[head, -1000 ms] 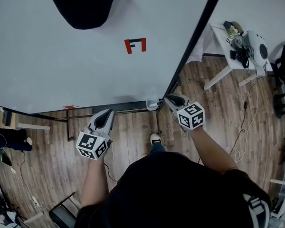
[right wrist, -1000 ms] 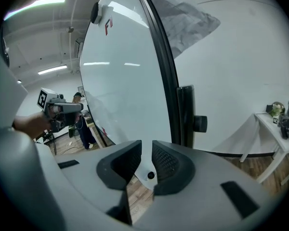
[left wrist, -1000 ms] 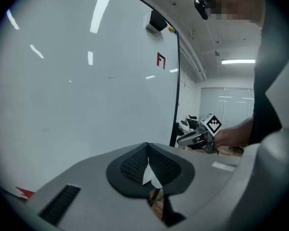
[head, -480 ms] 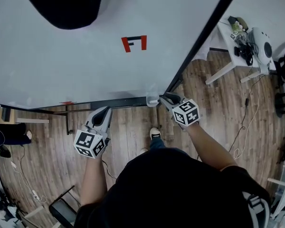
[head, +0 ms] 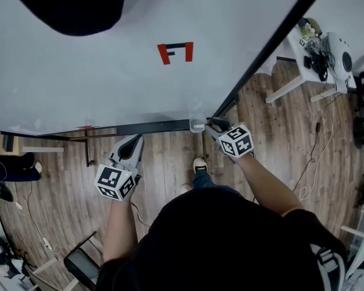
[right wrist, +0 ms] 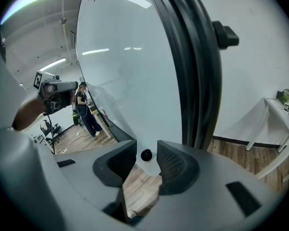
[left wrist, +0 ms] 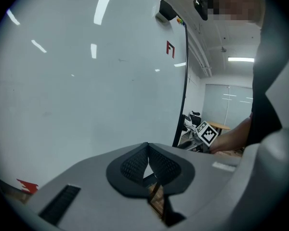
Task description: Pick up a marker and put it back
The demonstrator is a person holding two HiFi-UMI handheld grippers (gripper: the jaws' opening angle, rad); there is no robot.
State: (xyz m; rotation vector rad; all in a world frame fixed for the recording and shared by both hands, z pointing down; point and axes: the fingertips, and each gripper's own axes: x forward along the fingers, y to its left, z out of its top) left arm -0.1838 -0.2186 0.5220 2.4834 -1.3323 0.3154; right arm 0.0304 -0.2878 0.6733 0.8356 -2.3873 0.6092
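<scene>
A black marker (right wrist: 146, 154) stands end-up in a small white holder (head: 196, 125) at the whiteboard's lower right corner. My right gripper (head: 212, 125) is right beside that holder. In the right gripper view its jaws (right wrist: 146, 147) are opening, and the marker's dark end shows in the gap, free of both pads. My left gripper (head: 135, 143) hangs lower left, below the board's bottom rail. Its pads (left wrist: 135, 163) meet at the tips with nothing between them.
The whiteboard (head: 109, 71) carries a red and black mark (head: 176, 51) and a black frame (head: 273, 41). A white table (head: 303, 65) with gear stands at the right on the wooden floor. A person (right wrist: 86, 112) stands far off in the right gripper view.
My right gripper has moved left and closer to the holder at the board's corner. The left gripper has barely shifted.
</scene>
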